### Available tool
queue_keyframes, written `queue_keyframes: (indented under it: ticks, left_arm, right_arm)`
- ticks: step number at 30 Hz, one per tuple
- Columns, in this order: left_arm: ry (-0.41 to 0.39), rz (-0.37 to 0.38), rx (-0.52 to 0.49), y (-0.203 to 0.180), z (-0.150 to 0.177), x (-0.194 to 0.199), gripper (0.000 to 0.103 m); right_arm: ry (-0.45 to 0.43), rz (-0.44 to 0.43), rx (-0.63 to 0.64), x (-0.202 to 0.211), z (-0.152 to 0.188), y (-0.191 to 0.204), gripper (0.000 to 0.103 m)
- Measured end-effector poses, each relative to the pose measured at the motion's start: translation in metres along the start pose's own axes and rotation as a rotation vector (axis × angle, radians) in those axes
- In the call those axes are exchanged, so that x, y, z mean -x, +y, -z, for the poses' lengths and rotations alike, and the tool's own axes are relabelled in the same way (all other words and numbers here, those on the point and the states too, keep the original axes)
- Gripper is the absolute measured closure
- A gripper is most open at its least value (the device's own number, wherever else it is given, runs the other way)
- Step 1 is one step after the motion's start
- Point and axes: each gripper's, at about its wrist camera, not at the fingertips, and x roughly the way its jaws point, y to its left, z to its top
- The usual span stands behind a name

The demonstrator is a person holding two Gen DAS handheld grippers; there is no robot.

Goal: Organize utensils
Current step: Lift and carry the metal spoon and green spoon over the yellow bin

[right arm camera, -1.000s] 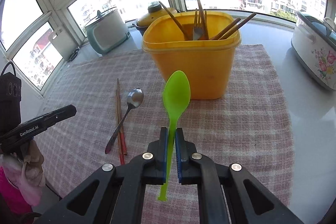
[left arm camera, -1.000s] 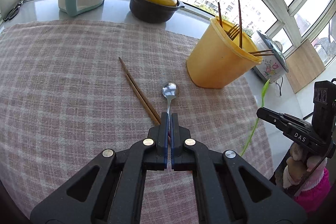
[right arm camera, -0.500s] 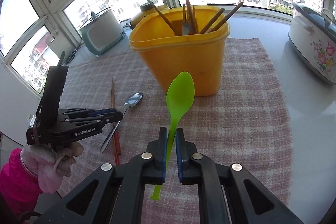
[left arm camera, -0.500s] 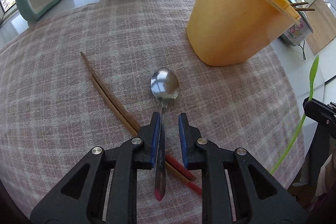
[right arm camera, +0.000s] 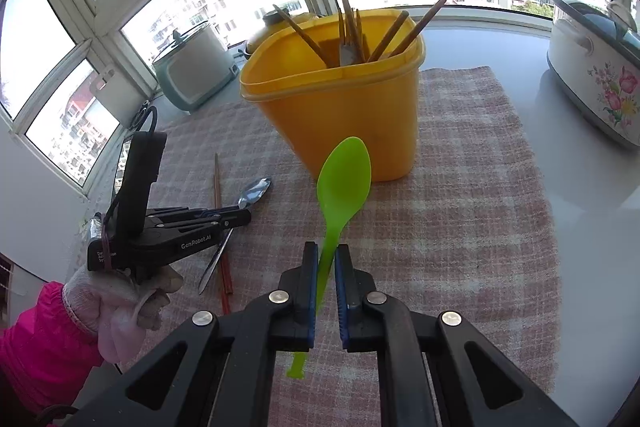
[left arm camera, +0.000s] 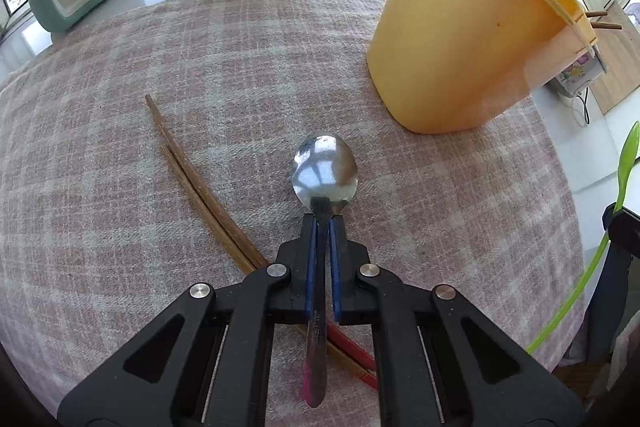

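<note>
Checked cloth (left arm camera: 140,187) by the window: your left gripper (left arm camera: 322,223) clamps the metal spoon (left arm camera: 325,173), your right gripper (right arm camera: 326,253) the green spoon (right arm camera: 344,175); 2 chopsticks (left arm camera: 200,195) remain outside the yellow tub (right arm camera: 340,119).

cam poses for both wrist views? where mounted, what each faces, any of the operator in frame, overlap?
Left wrist: on the left gripper, facing steeply down its fingers at the metal spoon it clamps, on the checked cloth; no hand visible.
Right wrist: on the right gripper, facing the yellow bin over the clamped green spoon; gloved left hand and pink sleeve show.
Shared: both spoons, bin, chopsticks, cloth.
</note>
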Motion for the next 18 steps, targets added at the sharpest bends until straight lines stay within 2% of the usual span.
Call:
queue_keyframes:
  ticks: [10,14,18]
  left_arm:
    - [-0.036,0.036,-0.010,-0.009,0.009,0.020,0.099]
    - [-0.041,0.042,-0.009,-0.013,0.011,0.021,0.100]
    - [-0.063,0.057,-0.006,-0.016,0.009,0.030,0.100]
  right_arm:
    - [-0.070,0.000,-0.026,0.035,0.009,0.002,0.098]
    - [-0.142,0.056,0.002,0.056,0.005,0.006,0.099]
    - [-0.167,0.075,0.013,0.068,-0.002,0.006,0.099]
